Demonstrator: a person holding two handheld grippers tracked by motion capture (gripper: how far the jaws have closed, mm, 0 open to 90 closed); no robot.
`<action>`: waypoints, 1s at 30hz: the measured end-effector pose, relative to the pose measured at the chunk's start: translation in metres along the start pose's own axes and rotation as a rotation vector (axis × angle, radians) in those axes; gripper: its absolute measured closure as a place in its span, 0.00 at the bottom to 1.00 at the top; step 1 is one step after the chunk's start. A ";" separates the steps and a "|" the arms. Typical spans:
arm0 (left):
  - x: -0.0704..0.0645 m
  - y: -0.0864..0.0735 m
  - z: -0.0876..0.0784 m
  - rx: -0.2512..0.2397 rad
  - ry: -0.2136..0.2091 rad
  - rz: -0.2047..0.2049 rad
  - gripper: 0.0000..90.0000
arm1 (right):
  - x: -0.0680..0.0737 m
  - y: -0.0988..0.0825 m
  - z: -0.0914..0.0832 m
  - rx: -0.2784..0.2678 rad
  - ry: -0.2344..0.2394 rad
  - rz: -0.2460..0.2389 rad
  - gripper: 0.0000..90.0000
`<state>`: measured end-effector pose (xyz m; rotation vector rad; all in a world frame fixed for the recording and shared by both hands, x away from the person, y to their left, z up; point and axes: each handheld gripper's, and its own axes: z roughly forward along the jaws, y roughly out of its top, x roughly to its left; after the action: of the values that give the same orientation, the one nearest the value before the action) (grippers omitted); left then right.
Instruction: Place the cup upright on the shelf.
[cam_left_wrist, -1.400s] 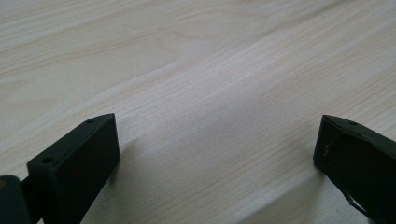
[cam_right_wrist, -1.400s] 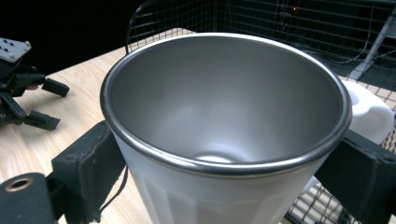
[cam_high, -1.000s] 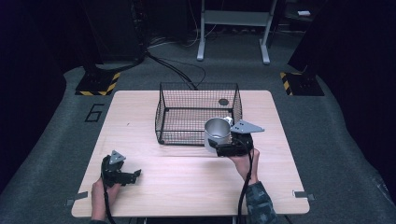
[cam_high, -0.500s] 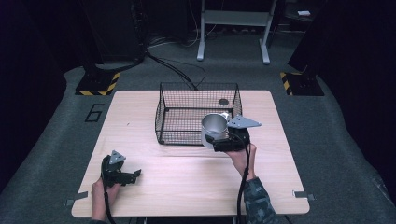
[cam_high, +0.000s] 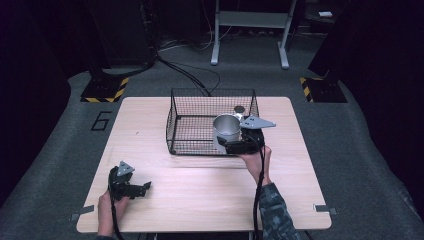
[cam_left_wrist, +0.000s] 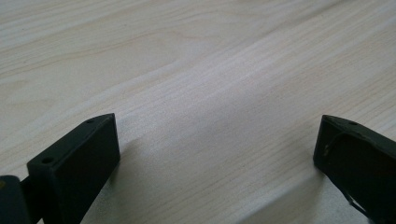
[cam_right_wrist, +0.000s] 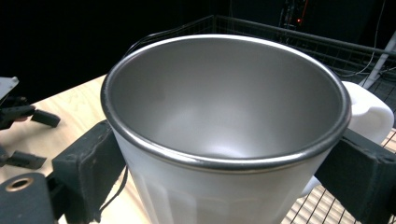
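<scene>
A white mug with a steel-lined inside (cam_high: 227, 129) (cam_right_wrist: 224, 126) is held upright in the air by my right gripper (cam_high: 231, 146) (cam_right_wrist: 224, 182), jaws shut on its sides, over the near right part of the black wire basket (cam_high: 190, 120). Its white handle (cam_right_wrist: 369, 112) points toward the basket's mesh. My left gripper (cam_high: 142, 189) (cam_left_wrist: 217, 154) rests low over the bare wooden table (cam_high: 200, 185) at the near left, jaws wide open with nothing between them. A small dark round thing (cam_high: 239, 109) lies at the basket's far right corner.
The basket stands at the middle back of the table, its wire walls rising around the mug. In the right gripper view the left gripper (cam_right_wrist: 18, 126) lies far off on the table. Beyond the table are grey floor, cables, and striped stand bases (cam_high: 105, 90).
My right gripper has lifted the mug and carried it a little away from me, further over the basket's near wall. The left gripper has stayed put.
</scene>
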<state>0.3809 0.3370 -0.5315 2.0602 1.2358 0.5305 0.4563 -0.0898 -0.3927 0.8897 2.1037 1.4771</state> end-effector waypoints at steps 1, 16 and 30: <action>0.000 0.000 0.000 -0.001 0.002 0.000 0.01 | -0.001 0.001 0.001 0.003 0.000 0.003 0.08; 0.000 0.000 0.001 -0.007 0.005 -0.001 0.00 | -0.019 0.015 0.018 0.023 -0.026 0.025 0.08; 0.000 0.000 0.001 -0.007 0.004 0.000 0.00 | -0.036 0.023 0.041 0.075 -0.033 0.046 0.08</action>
<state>0.3811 0.3368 -0.5320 2.0544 1.2350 0.5379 0.5148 -0.0825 -0.3858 0.9895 2.1404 1.4051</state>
